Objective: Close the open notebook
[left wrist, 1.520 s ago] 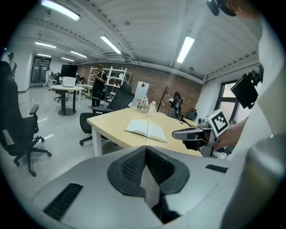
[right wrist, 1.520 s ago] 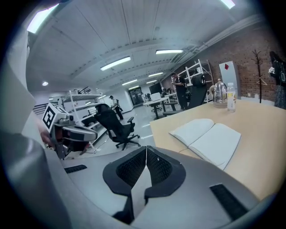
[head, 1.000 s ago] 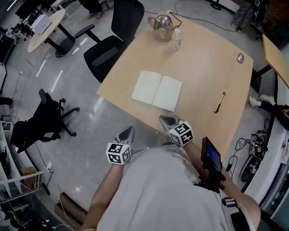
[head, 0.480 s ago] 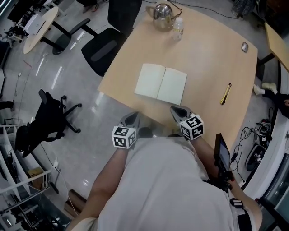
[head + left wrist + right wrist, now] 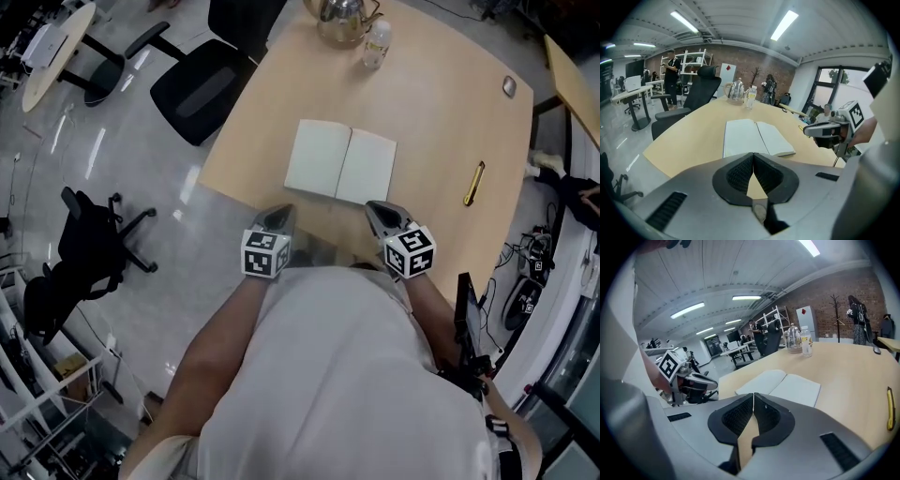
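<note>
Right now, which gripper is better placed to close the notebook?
Right, narrowly: the right gripper almost reaches the right page of the notebook; the left gripper sits farther from the left page. Both shut, empty.

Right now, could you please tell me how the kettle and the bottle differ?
The kettle is broad, rounded and shiny, while the bottle is slim and clear. The kettle has a handle; the bottle has none. Both stand upright, side by side, at the far end of the table.

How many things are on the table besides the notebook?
4: kettle and bottle at the far edge, small grey object far right, yellow tool right of the notebook. None looks hidden.
</note>
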A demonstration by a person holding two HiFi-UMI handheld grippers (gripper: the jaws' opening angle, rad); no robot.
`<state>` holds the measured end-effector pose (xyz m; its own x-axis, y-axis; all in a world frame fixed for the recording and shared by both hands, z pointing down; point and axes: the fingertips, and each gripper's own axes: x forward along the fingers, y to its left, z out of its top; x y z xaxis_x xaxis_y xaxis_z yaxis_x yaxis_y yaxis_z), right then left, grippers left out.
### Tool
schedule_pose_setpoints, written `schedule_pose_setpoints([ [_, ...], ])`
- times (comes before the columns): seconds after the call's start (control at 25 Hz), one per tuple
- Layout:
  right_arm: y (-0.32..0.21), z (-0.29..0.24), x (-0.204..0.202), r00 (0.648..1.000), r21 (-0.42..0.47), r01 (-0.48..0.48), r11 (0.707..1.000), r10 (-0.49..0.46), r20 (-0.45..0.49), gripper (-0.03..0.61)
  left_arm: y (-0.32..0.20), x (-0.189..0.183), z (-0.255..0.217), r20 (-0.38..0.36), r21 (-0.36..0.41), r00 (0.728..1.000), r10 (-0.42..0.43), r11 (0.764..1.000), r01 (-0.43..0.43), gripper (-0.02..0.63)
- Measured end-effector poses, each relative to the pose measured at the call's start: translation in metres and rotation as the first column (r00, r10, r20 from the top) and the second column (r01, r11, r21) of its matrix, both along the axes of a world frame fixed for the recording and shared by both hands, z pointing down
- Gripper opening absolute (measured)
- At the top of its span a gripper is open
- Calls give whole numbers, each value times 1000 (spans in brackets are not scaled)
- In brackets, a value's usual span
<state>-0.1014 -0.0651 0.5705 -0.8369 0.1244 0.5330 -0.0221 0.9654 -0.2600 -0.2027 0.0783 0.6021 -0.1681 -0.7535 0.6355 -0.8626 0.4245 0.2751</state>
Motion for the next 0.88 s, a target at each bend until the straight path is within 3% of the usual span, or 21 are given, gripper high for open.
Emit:
schedule_pose_setpoints([
  [0.36,9,-2,-10,998,18,-52,999,52,-42,17,0,-25,35,-34,-105,999,22,994,-26,6],
  [0.68,9,1,4,990,30,-111,993,113,-90,17,-18,-31,54,-90,-115,995,34,992,-44,9],
  [0.88,11,1,8,985,33,-134,990,137,-103,17,-23,-36,64,-103,-145,995,18,989,-33,97],
])
